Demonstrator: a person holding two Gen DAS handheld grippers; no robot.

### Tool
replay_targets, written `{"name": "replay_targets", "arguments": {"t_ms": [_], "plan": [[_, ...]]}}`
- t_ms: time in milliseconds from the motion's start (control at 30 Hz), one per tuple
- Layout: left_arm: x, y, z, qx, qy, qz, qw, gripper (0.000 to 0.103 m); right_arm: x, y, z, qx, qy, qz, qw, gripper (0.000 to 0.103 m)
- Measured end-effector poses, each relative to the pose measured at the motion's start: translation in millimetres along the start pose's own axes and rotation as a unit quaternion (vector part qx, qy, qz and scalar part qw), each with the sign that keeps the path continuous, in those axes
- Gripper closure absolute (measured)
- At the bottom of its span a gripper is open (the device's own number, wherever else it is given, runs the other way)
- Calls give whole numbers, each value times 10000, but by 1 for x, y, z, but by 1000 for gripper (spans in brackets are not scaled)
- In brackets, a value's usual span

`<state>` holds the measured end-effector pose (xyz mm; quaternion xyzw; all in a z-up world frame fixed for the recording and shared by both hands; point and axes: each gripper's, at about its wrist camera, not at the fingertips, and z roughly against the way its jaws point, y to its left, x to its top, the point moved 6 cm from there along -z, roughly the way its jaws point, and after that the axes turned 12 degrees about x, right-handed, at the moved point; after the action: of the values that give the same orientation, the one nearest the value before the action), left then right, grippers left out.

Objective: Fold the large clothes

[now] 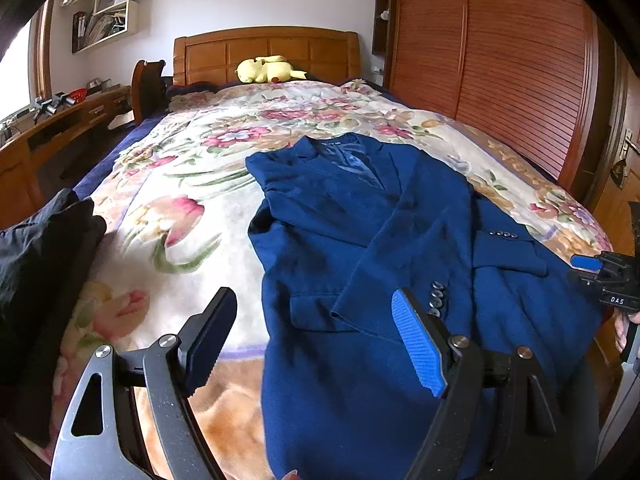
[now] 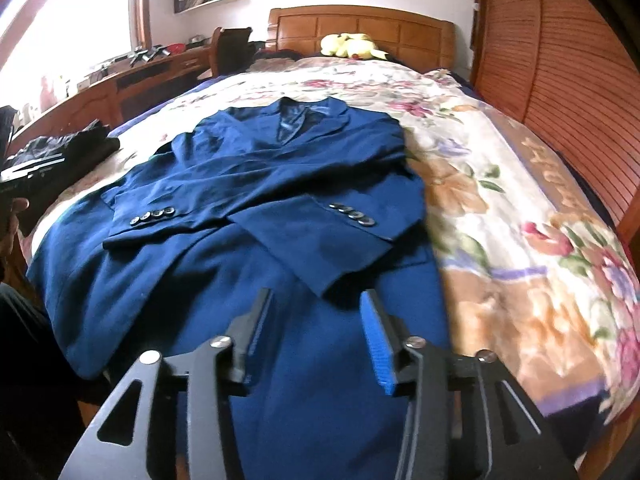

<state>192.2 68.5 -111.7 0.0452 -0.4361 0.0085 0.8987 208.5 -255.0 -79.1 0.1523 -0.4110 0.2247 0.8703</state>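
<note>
- Hovering released, left gripper (image 1: 316, 336) and right gripper (image 2: 316, 320) grasp nothing; blue jacket (image 2: 256, 184) lies on bed (image 2: 520, 216) just ahead
- Risk: lifting the hem could slide the crossed sleeves apart

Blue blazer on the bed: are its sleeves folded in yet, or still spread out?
Folded in. Both sleeves of the blue blazer cross over its front, cuff buttons showing; the body still lies full length.
</note>
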Motion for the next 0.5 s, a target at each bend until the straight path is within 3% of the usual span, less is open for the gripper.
{"name": "replay_targets", "arguments": {"t_ms": [500], "plan": [[-38, -3, 31, 23, 264, 96, 9996, 23, -24, -34, 29, -100, 105, -315, 9994, 48]]}}
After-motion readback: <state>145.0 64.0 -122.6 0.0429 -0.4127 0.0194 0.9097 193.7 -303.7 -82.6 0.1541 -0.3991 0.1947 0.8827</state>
